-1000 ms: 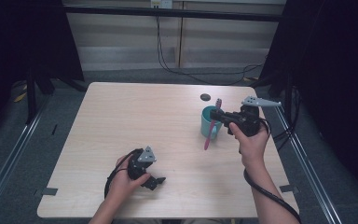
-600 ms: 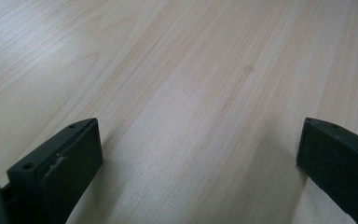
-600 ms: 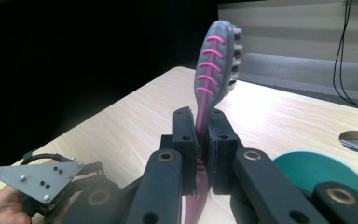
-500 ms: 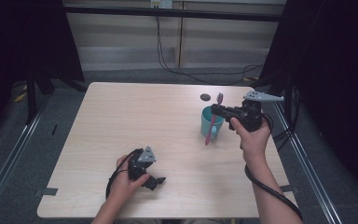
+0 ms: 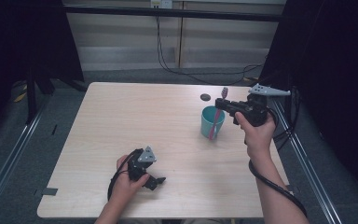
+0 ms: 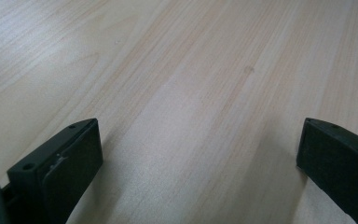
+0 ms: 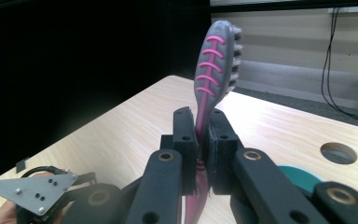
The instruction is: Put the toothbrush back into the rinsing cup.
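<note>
The right gripper [image 5: 220, 106] is clamped on a pink and grey toothbrush [image 5: 217, 117], which hangs upright over the teal cup [image 5: 212, 122] toward three o'clock on the table [image 5: 121, 121]. In the right gripper view the jaws pinch the neck of the brush just below its head [image 7: 216, 56], so the bristles stand clear above them and the long handle drops away underneath. That high grip probably suits lowering the handle into the cup while the jaws stay above the rim. In the high view the handle's lower end overlaps the cup's front wall; whether it is already inside or passes in front cannot be told.

The left gripper [image 5: 153, 179] rests near six o'clock in the person's left hand [image 5: 123, 179], well apart from the cup. Its jaws stand wide with nothing between them, bare wood showing in the gap in the left gripper view [image 6: 200, 154]. It appears parked, out of the way of the working hand.

A small round hole [image 5: 205, 97] lies in the tabletop just beyond the cup, toward one o'clock.
</note>
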`<state>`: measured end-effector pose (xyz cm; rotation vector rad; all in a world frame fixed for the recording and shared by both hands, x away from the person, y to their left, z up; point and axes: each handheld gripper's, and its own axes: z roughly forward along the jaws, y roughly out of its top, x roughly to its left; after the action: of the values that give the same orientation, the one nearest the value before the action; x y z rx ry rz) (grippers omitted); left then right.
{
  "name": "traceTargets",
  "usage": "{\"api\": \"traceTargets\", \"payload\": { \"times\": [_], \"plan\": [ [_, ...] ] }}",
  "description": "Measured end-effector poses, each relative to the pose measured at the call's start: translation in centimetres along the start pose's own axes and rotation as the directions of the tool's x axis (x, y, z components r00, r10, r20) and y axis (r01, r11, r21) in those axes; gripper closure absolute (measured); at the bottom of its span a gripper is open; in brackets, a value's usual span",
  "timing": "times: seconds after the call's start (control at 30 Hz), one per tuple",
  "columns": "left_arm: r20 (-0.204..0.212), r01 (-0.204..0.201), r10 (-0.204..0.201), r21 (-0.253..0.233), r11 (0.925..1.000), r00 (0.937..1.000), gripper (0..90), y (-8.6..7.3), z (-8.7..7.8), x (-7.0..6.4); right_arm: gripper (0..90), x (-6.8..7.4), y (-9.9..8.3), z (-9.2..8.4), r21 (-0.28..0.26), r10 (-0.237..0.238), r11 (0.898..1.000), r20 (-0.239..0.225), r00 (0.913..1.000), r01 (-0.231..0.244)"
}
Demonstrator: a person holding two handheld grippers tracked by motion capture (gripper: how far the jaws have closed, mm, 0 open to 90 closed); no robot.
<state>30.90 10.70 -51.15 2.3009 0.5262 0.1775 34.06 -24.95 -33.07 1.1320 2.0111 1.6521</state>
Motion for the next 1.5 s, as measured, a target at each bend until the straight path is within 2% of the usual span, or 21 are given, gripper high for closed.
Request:
{"api": "traceTargets", "payload": {
  "times": [0.8, 1.5],
  "plan": [
    [0.001, 0.0, 0.0, 0.003, 1.0, 1.0, 0.0, 0.0, 0.0, 0.0, 84.4, -0.7, 2.1, 0.5, -0.003, -0.029, 1.0, 0.044, 0.9986, 0.029],
    [0.002, 0.0, 0.0, 0.003, 1.0, 1.0, 0.0, 0.0, 0.0, 0.0, 84.4, -2.2, 2.9, 1.6, -0.021, -0.02, 1.0, 0.077, 0.9968, 0.022]
  ]
}}
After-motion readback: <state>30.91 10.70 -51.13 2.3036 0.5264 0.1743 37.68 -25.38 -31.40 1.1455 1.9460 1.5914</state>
